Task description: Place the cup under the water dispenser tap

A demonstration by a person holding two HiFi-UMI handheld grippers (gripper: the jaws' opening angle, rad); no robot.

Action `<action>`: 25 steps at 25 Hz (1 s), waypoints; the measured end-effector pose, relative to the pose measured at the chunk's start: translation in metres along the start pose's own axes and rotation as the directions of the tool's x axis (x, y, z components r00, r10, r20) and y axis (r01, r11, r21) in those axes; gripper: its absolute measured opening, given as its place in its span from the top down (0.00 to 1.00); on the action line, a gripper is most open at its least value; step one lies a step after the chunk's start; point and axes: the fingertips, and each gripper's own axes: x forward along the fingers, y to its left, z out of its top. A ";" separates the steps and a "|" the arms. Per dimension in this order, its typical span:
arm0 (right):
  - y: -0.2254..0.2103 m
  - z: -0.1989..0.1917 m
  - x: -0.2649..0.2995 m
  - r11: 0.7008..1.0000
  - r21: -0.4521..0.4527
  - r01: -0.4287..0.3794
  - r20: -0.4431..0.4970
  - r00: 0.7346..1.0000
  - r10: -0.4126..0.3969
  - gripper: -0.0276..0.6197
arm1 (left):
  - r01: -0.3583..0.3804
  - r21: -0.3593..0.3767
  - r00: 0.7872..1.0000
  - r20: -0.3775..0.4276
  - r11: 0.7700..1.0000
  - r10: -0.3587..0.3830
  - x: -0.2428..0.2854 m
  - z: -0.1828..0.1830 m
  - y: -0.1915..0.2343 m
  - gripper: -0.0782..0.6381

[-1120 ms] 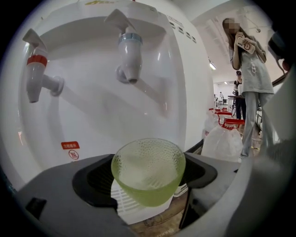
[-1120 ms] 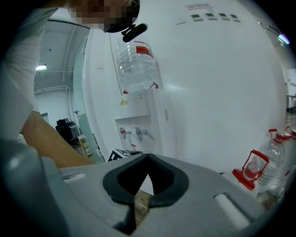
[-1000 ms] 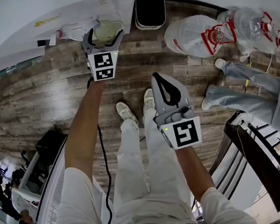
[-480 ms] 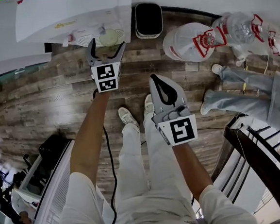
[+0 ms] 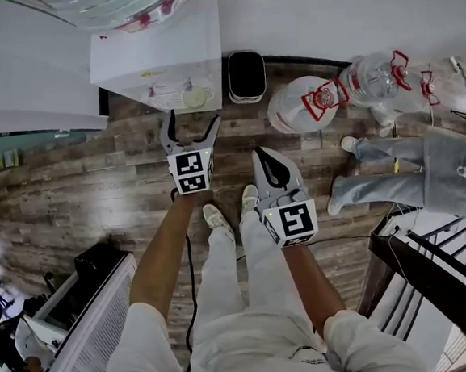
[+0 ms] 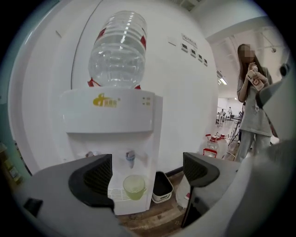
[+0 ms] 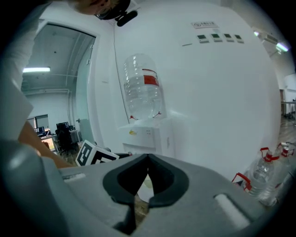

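A pale green cup (image 6: 134,186) stands on the drip tray of the white water dispenser (image 6: 111,120), right below the tap (image 6: 130,158). My left gripper (image 6: 148,178) is open and empty, and it is held back from the dispenser with the cup framed between its jaws at a distance. In the head view the cup (image 5: 195,97) sits beyond the left gripper (image 5: 192,124). My right gripper (image 5: 261,154) is shut on nothing, beside and slightly behind the left one. In its own view the right gripper (image 7: 148,159) points toward the dispenser (image 7: 148,134).
A black bin (image 5: 246,76) stands on the wooden floor to the right of the dispenser. Large water bottles (image 5: 303,102) lie further right. A person's legs (image 5: 394,171) are at the right, and a dark rack (image 5: 435,277) at lower right.
The left gripper, which was around the cup a second ago, has drawn back from it. The cup stays on the drip tray. Both grippers are now farther from the dispenser.
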 end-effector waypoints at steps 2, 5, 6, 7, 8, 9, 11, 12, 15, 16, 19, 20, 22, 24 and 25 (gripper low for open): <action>0.004 0.016 -0.012 1.000 -0.004 0.005 0.005 1.000 -0.005 0.96 | -0.003 -0.006 1.000 0.013 1.000 0.003 -0.023 0.021 -0.006 0.23; 0.013 0.044 -0.033 1.000 -0.008 -0.003 0.015 1.000 0.003 0.96 | 0.004 -0.014 1.000 0.026 1.000 -0.003 -0.059 0.051 -0.020 0.24; 0.016 0.053 -0.040 1.000 -0.009 -0.008 0.018 1.000 0.008 0.96 | 0.005 -0.022 1.000 0.028 1.000 -0.005 -0.073 0.061 -0.026 0.24; 0.020 0.063 -0.048 1.000 -0.011 -0.013 0.020 1.000 0.013 0.96 | 0.006 -0.030 1.000 0.031 1.000 -0.005 -0.087 0.071 -0.030 0.25; 0.024 0.072 -0.056 1.000 -0.013 -0.018 0.022 1.000 0.019 0.96 | 0.005 -0.037 0.999 0.035 0.999 -0.004 -0.101 0.082 -0.035 0.26; 0.029 0.080 -0.064 1.000 -0.016 -0.024 0.023 0.999 0.024 0.96 | 0.005 -0.041 0.999 0.040 0.999 -0.003 -0.115 0.093 -0.039 0.28; 0.039 0.097 -0.078 0.999 -0.019 -0.035 0.027 0.999 0.035 0.96 | 0.004 -0.053 0.999 0.054 0.999 -0.001 -0.143 0.117 -0.045 0.31; 0.042 0.106 -0.085 0.999 -0.020 -0.039 0.033 0.999 0.039 0.96 | 0.003 -0.062 0.998 0.063 0.998 0.001 -0.156 0.130 -0.047 0.33; 0.048 0.133 -0.101 0.999 -0.013 -0.040 0.057 0.998 0.040 0.96 | 0.004 -0.069 0.996 0.087 0.998 0.002 -0.189 0.165 -0.057 0.38; 0.049 0.141 -0.107 0.999 -0.011 -0.038 0.066 0.997 0.039 0.96 | 0.005 -0.064 0.996 0.094 0.998 0.001 -0.200 0.175 -0.062 0.40; 0.055 0.165 -0.125 0.999 -0.014 -0.035 0.089 0.995 0.037 0.96 | 0.009 -0.064 0.992 0.125 0.998 -0.001 -0.231 0.203 -0.073 0.48; 0.057 0.173 -0.132 0.999 -0.015 -0.035 0.097 0.995 0.037 0.96 | 0.011 -0.068 0.991 0.135 0.998 -0.002 -0.241 0.212 -0.076 0.50; 0.061 0.188 -0.143 1.000 -0.009 -0.030 0.110 0.993 0.031 0.96 | 0.013 -0.073 0.989 0.150 0.997 -0.002 -0.258 0.231 -0.080 0.53; 0.062 0.201 -0.151 1.000 0.002 -0.021 0.122 0.992 0.021 0.96 | 0.009 -0.072 0.987 0.162 0.997 0.003 -0.271 0.248 -0.083 0.59; 0.064 0.206 -0.155 1.000 0.005 -0.019 0.127 0.992 0.018 0.96 | 0.003 -0.072 0.987 0.163 0.997 0.009 -0.277 0.254 -0.084 0.62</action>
